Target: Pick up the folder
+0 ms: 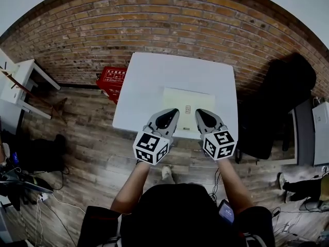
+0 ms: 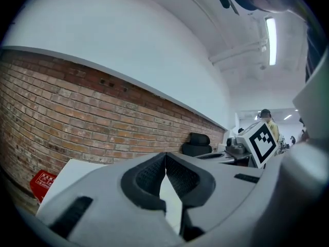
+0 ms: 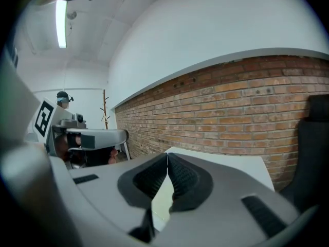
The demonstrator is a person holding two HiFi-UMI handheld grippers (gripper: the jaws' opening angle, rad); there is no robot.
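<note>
A pale cream folder [image 1: 187,104] lies flat on the white table [image 1: 149,81], towards its near edge. Both grippers hover side by side over the folder's near edge, pointing away from me. My left gripper [image 1: 175,112] is shut, its pads meeting with nothing between them [image 2: 165,157]. My right gripper [image 1: 198,112] is likewise shut and holds nothing [image 3: 167,156]. A strip of the folder [image 2: 172,202] shows below the left jaws, and the folder [image 3: 163,199] shows below the right jaws too.
A brick wall [image 1: 169,19] stands behind the table. A red box [image 1: 114,80] sits on the wooden floor at the table's left. A black chair [image 1: 280,102] stands to the right, a white rack [image 1: 20,81] to the far left.
</note>
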